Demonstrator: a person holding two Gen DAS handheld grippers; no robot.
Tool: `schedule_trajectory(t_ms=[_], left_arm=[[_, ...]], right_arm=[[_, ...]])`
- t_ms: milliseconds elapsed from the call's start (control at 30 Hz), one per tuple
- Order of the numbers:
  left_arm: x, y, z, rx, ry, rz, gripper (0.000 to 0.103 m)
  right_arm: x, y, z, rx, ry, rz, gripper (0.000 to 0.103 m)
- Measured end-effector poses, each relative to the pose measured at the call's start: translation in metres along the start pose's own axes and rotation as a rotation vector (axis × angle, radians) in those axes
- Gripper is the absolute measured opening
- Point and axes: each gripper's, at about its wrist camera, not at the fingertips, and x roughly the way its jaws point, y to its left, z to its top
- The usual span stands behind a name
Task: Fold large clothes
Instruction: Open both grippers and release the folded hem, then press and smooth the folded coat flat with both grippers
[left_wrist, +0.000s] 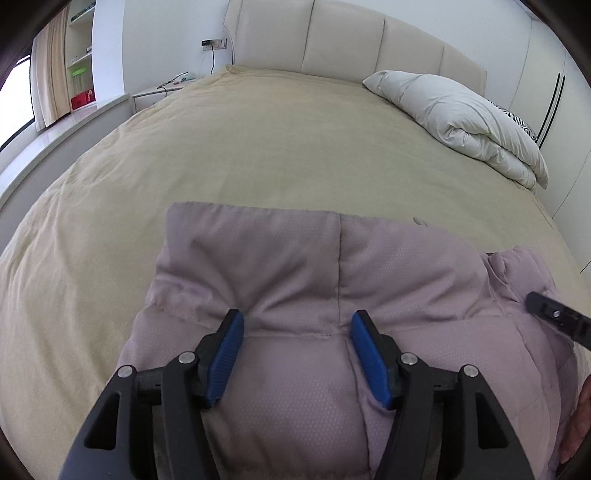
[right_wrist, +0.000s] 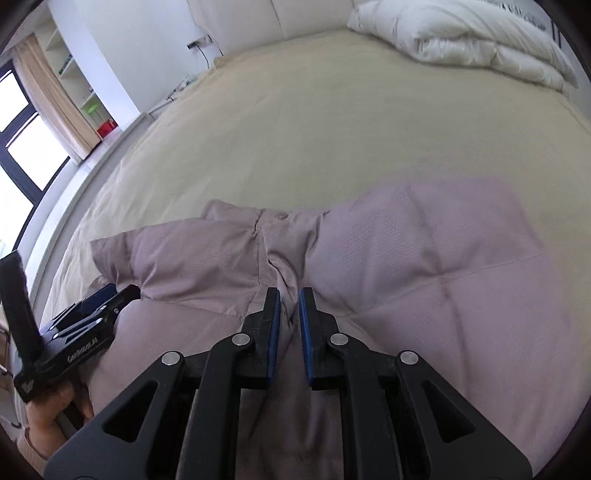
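Note:
A mauve padded jacket (left_wrist: 295, 280) lies on the beige bed cover (left_wrist: 258, 147) near the front edge; it also shows in the right wrist view (right_wrist: 424, 251). My left gripper (left_wrist: 297, 325) is open, its blue pads spread just above the jacket's quilted seam. My right gripper (right_wrist: 290, 306) is shut on a raised fold of the jacket near the buttoned front placket. The right gripper's finger shows at the right edge of the left wrist view (left_wrist: 554, 317). The left gripper shows at the left of the right wrist view (right_wrist: 88, 314).
A folded white duvet (left_wrist: 465, 122) lies at the bed's far right, by the padded headboard (left_wrist: 351, 40). A bedside table (left_wrist: 162, 92) and a windowsill ledge (left_wrist: 55, 136) run along the left. Shelves (left_wrist: 79, 55) and a curtain stand far left.

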Motion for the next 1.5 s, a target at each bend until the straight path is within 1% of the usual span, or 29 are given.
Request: schedule_trajectory(t_ms=[33,67,100,133,167,200,233,300,333,400,567,667,700,733,767,800,833,900,967,1000,1033,1067,1100,1167,1267,1300,1367,1467,1500], left_arm=[[-0.015,0.001,-0.002,0.011,-0.027,0.027,0.065],[-0.029,0.001,-0.006,0.023,-0.057,0.048,0.069],[-0.042,-0.001,-0.013,0.042,-0.091,0.069,0.075],[-0.049,-0.002,-0.017,0.057,-0.109,0.088,0.078],[-0.049,-0.002,-0.023,0.074,-0.110,0.110,0.084],[-0.043,0.000,-0.028,0.077,-0.089,0.109,0.087],[-0.034,0.004,-0.032,0.061,-0.066,0.086,0.088],[-0.026,0.009,-0.031,0.032,-0.054,0.066,0.091],[-0.023,0.008,-0.030,0.034,-0.055,0.070,0.091],[-0.020,0.003,-0.031,0.046,-0.066,0.074,0.091],[-0.010,0.006,-0.034,0.024,-0.074,0.037,0.091],[-0.011,0.006,-0.031,0.027,-0.054,0.045,0.091],[-0.016,0.006,-0.029,0.030,-0.049,0.053,0.090],[-0.023,0.006,-0.029,0.034,-0.050,0.058,0.088],[-0.034,0.005,-0.031,0.040,-0.062,0.058,0.085],[-0.045,0.003,-0.034,0.048,-0.082,0.064,0.085],[-0.053,0.002,-0.037,0.052,-0.097,0.070,0.085],[-0.063,0.000,-0.045,0.053,-0.107,0.086,0.085],[-0.058,-0.001,-0.052,0.080,-0.096,0.107,0.086],[-0.053,-0.002,-0.055,0.100,-0.089,0.117,0.087],[-0.049,-0.002,-0.058,0.116,-0.087,0.127,0.089],[-0.046,-0.001,-0.058,0.117,-0.082,0.125,0.089],[-0.044,0.000,-0.057,0.113,-0.077,0.119,0.090],[-0.041,0.000,-0.059,0.109,-0.071,0.113,0.091],[-0.036,-0.001,-0.060,0.110,-0.072,0.110,0.092],[-0.035,-0.001,-0.060,0.108,-0.071,0.109,0.092],[-0.033,-0.001,-0.060,0.106,-0.068,0.104,0.092],[-0.032,0.000,-0.060,0.104,-0.063,0.098,0.092],[-0.032,0.001,-0.059,0.102,-0.062,0.096,0.092]], right_arm=[[-0.019,-0.004,-0.003,-0.036,-0.057,-0.073,0.010],[-0.035,-0.012,-0.007,-0.063,-0.109,-0.166,0.010],[-0.045,-0.024,-0.011,-0.064,-0.133,-0.221,0.010],[-0.048,-0.042,-0.017,-0.035,-0.126,-0.251,0.010],[-0.045,-0.063,-0.024,0.009,-0.083,-0.268,0.010],[-0.038,-0.085,-0.033,0.057,-0.035,-0.278,0.010],[-0.032,-0.102,-0.042,0.090,-0.019,-0.255,0.010],[-0.029,-0.122,-0.056,0.133,-0.054,-0.169,0.010],[-0.027,-0.126,-0.058,0.156,-0.062,-0.153,0.010],[-0.025,-0.126,-0.063,0.149,-0.073,-0.173,0.010],[-0.017,-0.121,-0.074,0.135,-0.105,-0.211,0.008],[-0.012,-0.118,-0.070,0.125,-0.080,-0.230,0.009],[-0.012,-0.103,-0.060,0.120,-0.054,-0.259,0.009],[-0.024,-0.094,-0.057,0.137,-0.053,-0.272,0.009],[-0.039,-0.081,-0.054,0.149,-0.089,-0.221,0.009],[-0.055,-0.064,-0.051,0.132,-0.130,-0.156,0.009],[-0.068,-0.042,-0.051,0.089,-0.155,-0.117,0.009],[-0.073,0.002,-0.053,-0.009,-0.141,-0.039,0.010],[-0.056,0.040,-0.064,-0.100,-0.076,0.009,0.010],[-0.045,0.055,-0.070,-0.145,-0.055,-0.024,0.010],[-0.031,0.068,-0.074,-0.191,-0.050,-0.083,0.010],[-0.021,0.075,-0.081,-0.230,-0.069,-0.132,0.010],[-0.017,0.079,-0.089,-0.255,-0.097,-0.155,0.010],[-0.013,0.077,-0.096,-0.244,-0.131,-0.153,0.010],[-0.010,0.076,-0.105,-0.249,-0.149,-0.142,0.010],[-0.011,0.076,-0.110,-0.252,-0.149,-0.145,0.010],[-0.011,0.078,-0.108,-0.255,-0.136,-0.147,0.010],[-0.024,0.070,-0.088,-0.209,-0.062,-0.132,0.010],[-0.036,0.066,-0.083,-0.165,-0.063,-0.107,0.010]])
